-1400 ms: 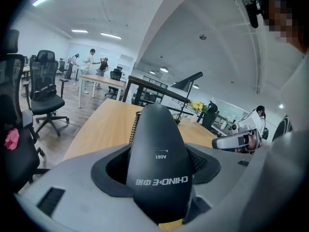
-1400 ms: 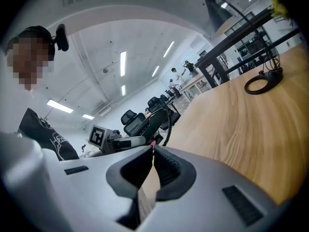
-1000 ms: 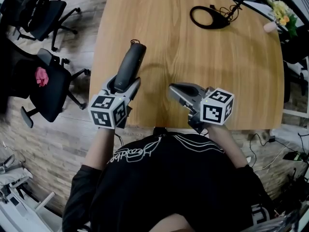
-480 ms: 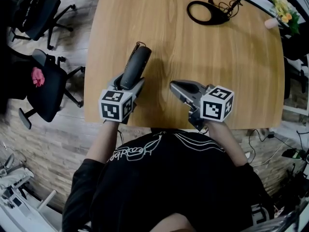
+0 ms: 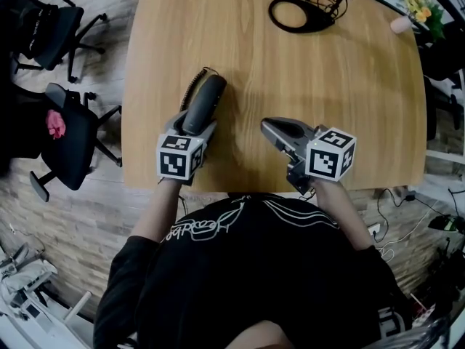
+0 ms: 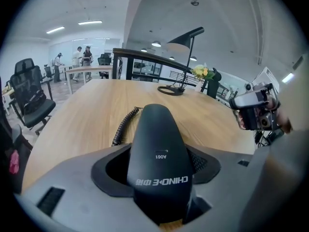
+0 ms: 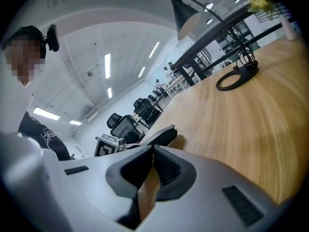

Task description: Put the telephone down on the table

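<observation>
The black telephone handset point(image 5: 204, 103) lies lengthwise between the jaws of my left gripper point(image 5: 194, 124), which is shut on its near end. In the left gripper view the handset point(image 6: 157, 149) fills the gap, and its coiled cord point(image 6: 122, 127) trails onto the wooden table point(image 5: 349, 86). The far end of the handset point(image 7: 163, 136) is low over the table, at or just above the wood. My right gripper point(image 5: 278, 131) hovers to the right of it, shut and holding nothing.
A black desk lamp with a ring base point(image 5: 294, 13) and its cables stands at the table's far side, and flowers point(image 5: 418, 2) at the far right corner. Office chairs point(image 5: 65, 133) stand on the floor left of the table. The near table edge runs just under both grippers.
My left gripper has brought the handset down and flatter toward the table top, a little nearer to the body. The right gripper has barely moved.
</observation>
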### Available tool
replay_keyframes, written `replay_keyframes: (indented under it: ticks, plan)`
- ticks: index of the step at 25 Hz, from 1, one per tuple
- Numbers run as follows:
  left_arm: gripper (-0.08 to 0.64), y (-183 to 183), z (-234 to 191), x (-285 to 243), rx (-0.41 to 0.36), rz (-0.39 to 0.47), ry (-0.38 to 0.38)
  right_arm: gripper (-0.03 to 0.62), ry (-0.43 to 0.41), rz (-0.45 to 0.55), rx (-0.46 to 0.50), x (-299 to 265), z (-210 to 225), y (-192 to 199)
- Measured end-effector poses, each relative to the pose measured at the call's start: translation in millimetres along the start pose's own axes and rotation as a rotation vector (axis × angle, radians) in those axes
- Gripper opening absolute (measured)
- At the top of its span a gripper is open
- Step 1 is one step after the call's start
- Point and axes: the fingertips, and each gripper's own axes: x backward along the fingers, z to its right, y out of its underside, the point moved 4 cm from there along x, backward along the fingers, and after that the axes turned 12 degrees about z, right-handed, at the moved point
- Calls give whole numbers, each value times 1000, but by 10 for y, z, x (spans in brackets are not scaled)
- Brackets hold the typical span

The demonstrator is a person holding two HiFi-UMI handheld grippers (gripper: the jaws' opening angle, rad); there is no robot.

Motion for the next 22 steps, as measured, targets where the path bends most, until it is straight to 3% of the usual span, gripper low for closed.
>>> replay_keyframes:
  ticks: [8,13,20,22]
  plan:
    - [290,43,30,-88,-69,-70,-49,40,11,40,-14,103,47,-29]
    - [290,150,48,-125,-184,-131,-94,40,20,63,-22,138,37,-29]
    - [290,183,47,-133,-203,-129,-102,40,35,72,-16,202,0,7]
    - [323,158,51,-118,-209,-120,-98,40,36,70,-18,224,-21,43]
